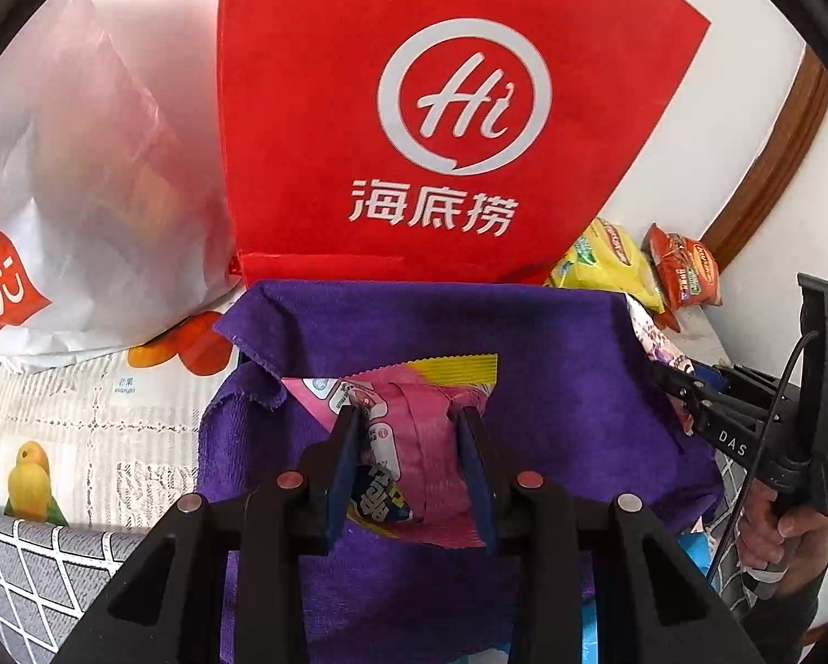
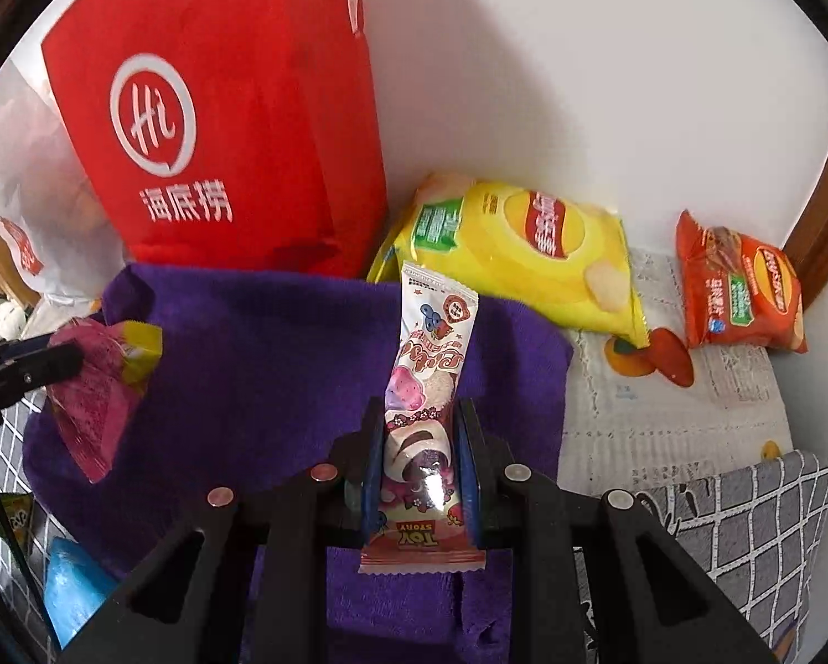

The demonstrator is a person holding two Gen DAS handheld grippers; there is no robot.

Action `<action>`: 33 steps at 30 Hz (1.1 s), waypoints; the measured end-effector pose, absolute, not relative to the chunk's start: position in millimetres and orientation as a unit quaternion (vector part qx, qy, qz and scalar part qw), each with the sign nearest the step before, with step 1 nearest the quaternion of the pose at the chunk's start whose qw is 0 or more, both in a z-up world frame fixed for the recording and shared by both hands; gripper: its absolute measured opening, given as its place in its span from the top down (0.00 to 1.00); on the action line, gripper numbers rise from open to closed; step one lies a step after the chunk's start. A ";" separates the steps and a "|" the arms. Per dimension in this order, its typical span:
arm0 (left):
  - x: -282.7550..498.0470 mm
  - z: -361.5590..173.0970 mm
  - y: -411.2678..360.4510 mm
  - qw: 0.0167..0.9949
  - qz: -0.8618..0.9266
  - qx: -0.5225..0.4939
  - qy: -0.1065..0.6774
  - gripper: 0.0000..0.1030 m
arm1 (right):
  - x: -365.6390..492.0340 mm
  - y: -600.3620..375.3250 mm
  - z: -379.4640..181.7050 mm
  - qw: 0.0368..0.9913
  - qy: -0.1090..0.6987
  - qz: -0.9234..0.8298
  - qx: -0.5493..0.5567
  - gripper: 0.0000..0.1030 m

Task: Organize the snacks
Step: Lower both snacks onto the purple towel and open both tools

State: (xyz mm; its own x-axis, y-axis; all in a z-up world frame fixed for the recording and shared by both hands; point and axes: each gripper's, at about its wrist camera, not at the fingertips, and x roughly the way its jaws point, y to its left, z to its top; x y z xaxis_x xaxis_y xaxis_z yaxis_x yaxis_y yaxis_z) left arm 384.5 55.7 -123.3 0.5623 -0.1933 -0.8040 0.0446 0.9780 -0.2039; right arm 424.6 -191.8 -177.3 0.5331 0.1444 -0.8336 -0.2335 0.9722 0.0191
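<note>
My left gripper is shut on a pink snack packet with a yellow end, held over a purple towel. The same packet shows at the left of the right wrist view, held by the left gripper. My right gripper is shut on a long white and pink Toy Story snack packet, held over the purple towel. The right gripper also shows at the right edge of the left wrist view. A yellow chip bag and an orange chip bag lie beyond the towel near the wall.
A tall red Haidilao bag stands behind the towel against the white wall; it also shows in the right wrist view. A white plastic bag stands at the left. A fruit-print cloth covers the table. A blue packet lies at the lower left.
</note>
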 end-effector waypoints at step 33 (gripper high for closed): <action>382.8 -116.8 41.3 0.883 -0.071 -0.057 0.461 0.32 | 415.9 -180.1 -147.7 0.895 0.433 0.095 -0.054 0.25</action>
